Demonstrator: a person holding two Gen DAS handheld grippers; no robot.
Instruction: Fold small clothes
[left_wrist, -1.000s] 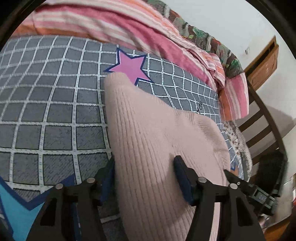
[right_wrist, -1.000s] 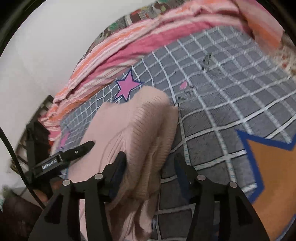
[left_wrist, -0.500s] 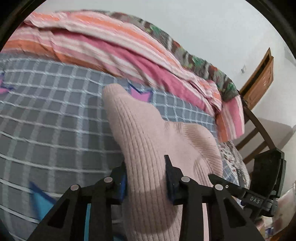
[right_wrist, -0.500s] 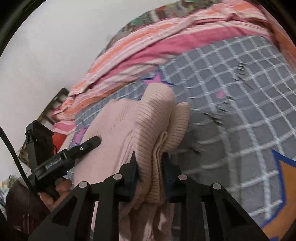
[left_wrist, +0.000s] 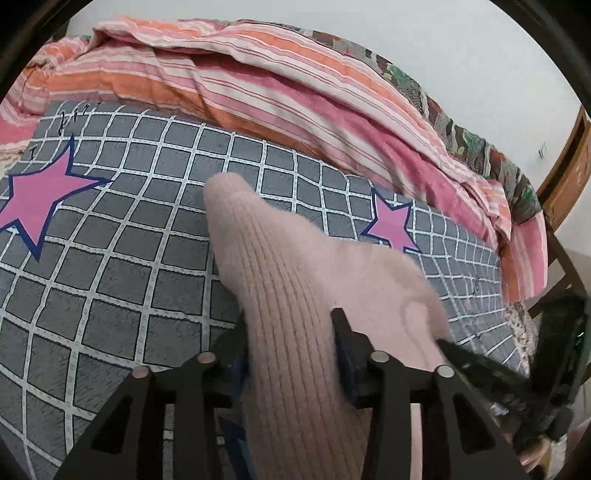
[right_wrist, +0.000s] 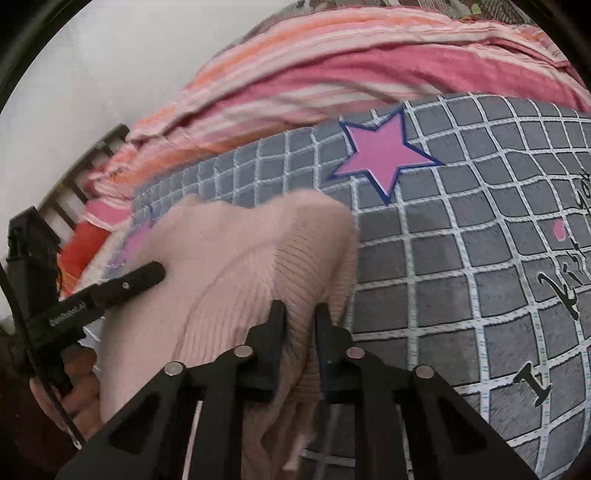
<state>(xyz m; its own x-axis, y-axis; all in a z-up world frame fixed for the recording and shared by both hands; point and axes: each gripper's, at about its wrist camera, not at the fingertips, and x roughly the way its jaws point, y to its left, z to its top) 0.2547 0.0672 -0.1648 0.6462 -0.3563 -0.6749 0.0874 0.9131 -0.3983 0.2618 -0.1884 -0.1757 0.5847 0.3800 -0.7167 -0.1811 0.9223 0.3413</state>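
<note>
Pointing steeply down, both grippers, left (left_wrist: 290, 332) and right (right_wrist: 300, 321), clamp fingers on the pink knit (left_wrist: 295, 280).

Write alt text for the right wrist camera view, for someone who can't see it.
The right gripper pinches a fold of a pink ribbed knit garment above a grey checked bedspread with pink stars. The left gripper reaches onto the garment from the left, with a striped quilt bunched behind.

Bed cover (left_wrist: 122, 266): grey, white grid, pink stars (right_wrist: 388, 155), black lettering.
Quilt (left_wrist: 258, 77): pink-and-orange stripes, bunched along the far edge.
Wall (left_wrist: 461, 44): plain white.
Wooden furniture (left_wrist: 569, 173): right of the bed.
</note>
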